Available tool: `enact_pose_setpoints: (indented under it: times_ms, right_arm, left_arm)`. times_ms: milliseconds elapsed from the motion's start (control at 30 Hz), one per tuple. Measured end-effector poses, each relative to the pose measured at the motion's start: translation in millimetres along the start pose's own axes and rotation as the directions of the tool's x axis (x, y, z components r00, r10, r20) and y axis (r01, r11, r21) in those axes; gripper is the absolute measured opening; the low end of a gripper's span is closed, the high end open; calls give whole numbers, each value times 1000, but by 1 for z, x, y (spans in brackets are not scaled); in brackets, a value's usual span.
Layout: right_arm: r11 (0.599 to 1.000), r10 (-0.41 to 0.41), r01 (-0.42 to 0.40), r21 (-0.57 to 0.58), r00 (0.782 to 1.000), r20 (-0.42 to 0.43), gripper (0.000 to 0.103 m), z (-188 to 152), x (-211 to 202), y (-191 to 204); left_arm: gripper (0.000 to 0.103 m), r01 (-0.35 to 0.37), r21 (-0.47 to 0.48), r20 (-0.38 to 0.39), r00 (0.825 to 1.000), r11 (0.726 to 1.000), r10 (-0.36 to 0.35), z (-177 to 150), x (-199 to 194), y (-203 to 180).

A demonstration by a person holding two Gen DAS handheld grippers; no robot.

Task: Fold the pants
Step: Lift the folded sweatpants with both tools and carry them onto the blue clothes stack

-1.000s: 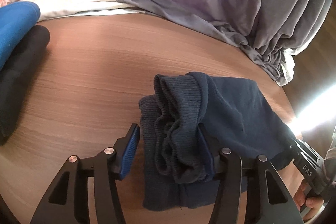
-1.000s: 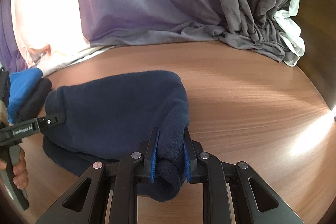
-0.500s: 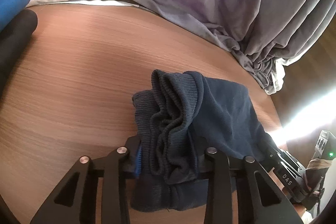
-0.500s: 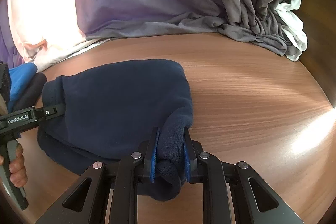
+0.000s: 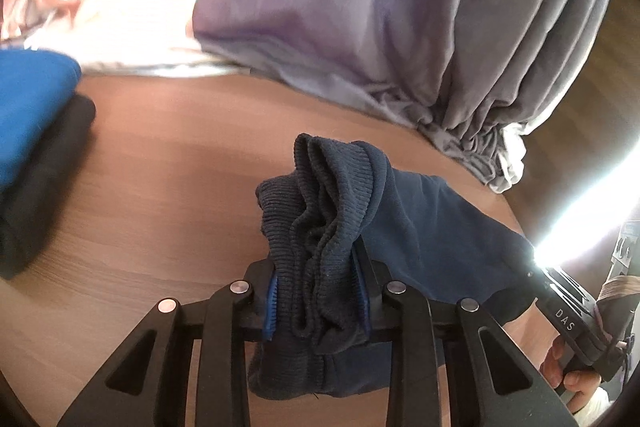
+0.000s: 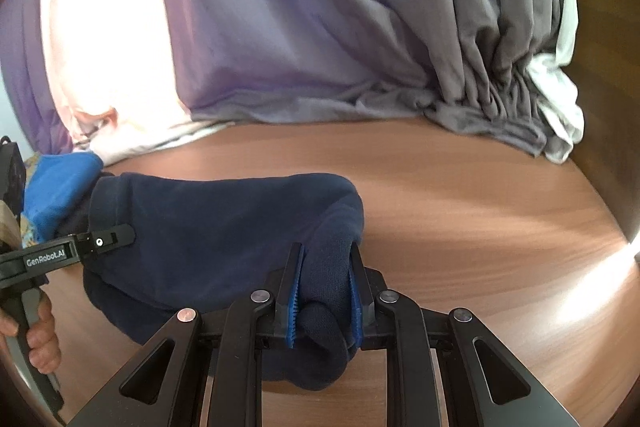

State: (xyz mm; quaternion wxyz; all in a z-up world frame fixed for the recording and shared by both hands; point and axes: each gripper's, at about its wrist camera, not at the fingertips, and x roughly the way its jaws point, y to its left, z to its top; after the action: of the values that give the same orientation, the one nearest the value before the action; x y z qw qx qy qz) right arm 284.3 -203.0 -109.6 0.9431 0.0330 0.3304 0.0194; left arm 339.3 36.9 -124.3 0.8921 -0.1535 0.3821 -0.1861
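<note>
Dark navy pants (image 5: 432,227) lie bunched in a folded bundle on the wooden table (image 5: 160,187). My left gripper (image 5: 316,291) has its jaws closing, and its blue pads press on the ribbed end (image 5: 332,179) of the bundle. At the opposite end, my right gripper (image 6: 324,287) is shut on a thick fold of the pants (image 6: 208,235). The bundle sags between the two grips. Each gripper shows at the edge of the other's view, held by a hand (image 6: 40,343).
A folded blue garment (image 5: 32,107) sits on a black one (image 5: 44,179) at the table's left. Grey-purple fabric (image 5: 400,7) hangs along the back and bunches onto the table (image 6: 480,123). Bare wood (image 6: 500,227) lies right of the pants, up to the table's edge.
The left jaws closed from wide open onto the ribbed end. Both grippers then rose, and the ends of the pants came up with them.
</note>
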Motion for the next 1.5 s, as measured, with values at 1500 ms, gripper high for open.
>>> enact_pose_setpoints:
  times_ms: [1500]
  right_arm:
    - [979,172,-137,-152,953,251,21,71,-23,343]
  left_arm:
    - [29,-129,150,271,959,980,85,111,-220,258]
